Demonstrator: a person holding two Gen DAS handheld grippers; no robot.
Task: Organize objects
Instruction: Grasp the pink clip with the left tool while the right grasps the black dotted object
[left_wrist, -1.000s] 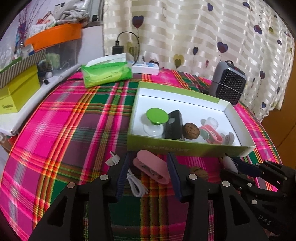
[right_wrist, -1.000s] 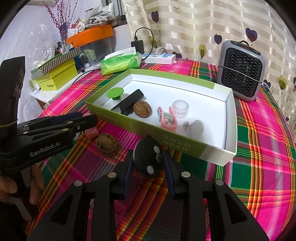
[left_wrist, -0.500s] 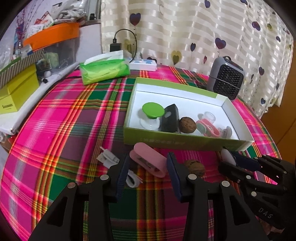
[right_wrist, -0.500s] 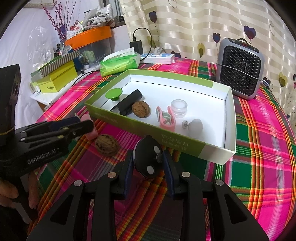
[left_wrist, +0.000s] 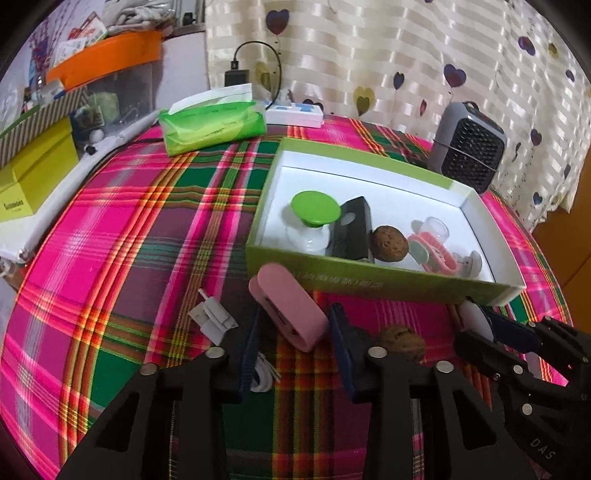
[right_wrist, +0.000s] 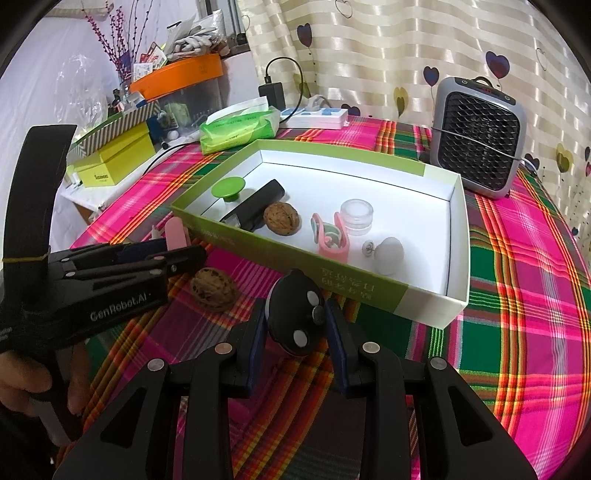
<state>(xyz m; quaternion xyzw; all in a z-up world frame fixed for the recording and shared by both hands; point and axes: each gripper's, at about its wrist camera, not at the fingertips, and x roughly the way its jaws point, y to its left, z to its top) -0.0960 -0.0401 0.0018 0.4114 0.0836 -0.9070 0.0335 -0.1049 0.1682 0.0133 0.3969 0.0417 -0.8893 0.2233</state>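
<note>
Between the fingers of your right gripper (right_wrist: 297, 330) sat a black round disc (right_wrist: 297, 321) with small silver studs, clamped on both sides and held just short of the near wall of the green box (right_wrist: 373, 291). Ahead of that gripper, inside the box, lay a walnut (right_wrist: 282, 218), a pink clip (right_wrist: 330, 236), a clear jar (right_wrist: 357, 215), a grey knob (right_wrist: 388, 253), a black case (right_wrist: 255, 208) and a green-topped stand (right_wrist: 228, 187). To its left, a second walnut (right_wrist: 213, 289) rested on the plaid tabletop (right_wrist: 517, 266). Your left gripper (left_wrist: 293, 343) was spread apart, its fingers bracketing the near end of a pink clamshell case (left_wrist: 288, 312) without visibly pressing it. Left of those fingers lay a white USB cable (left_wrist: 214, 315).
</note>
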